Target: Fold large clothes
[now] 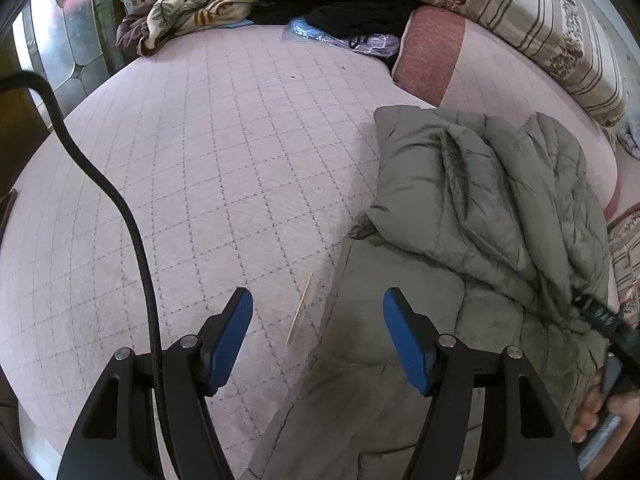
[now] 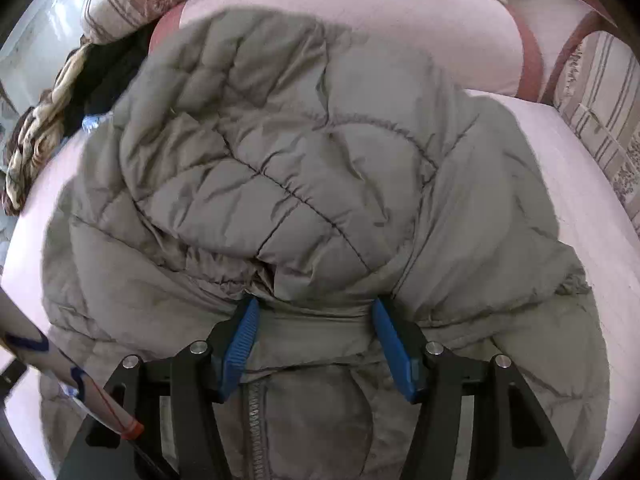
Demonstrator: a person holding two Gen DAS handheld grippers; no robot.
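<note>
A grey-olive quilted puffer jacket (image 1: 472, 216) lies partly folded on a pink quilted bed cover (image 1: 224, 152). My left gripper (image 1: 318, 304) is open and empty, above the jacket's left edge. In the right wrist view the jacket (image 2: 288, 152) fills the frame, with its zipper (image 2: 256, 420) near the bottom. My right gripper (image 2: 314, 314) is open, its blue pads (image 2: 240, 340) resting on either side of a fold of the jacket. The right hand and its gripper handle (image 1: 604, 392) show at the lower right of the left wrist view.
A thin wooden stick (image 1: 299, 310) lies on the cover beside the jacket. A floral blanket (image 1: 208, 0), black clothes (image 1: 348, 0) and a plastic bag (image 1: 344, 38) are piled at the far side. Striped pillows (image 1: 540, 20) and a pink pillow (image 1: 432, 52) line the right.
</note>
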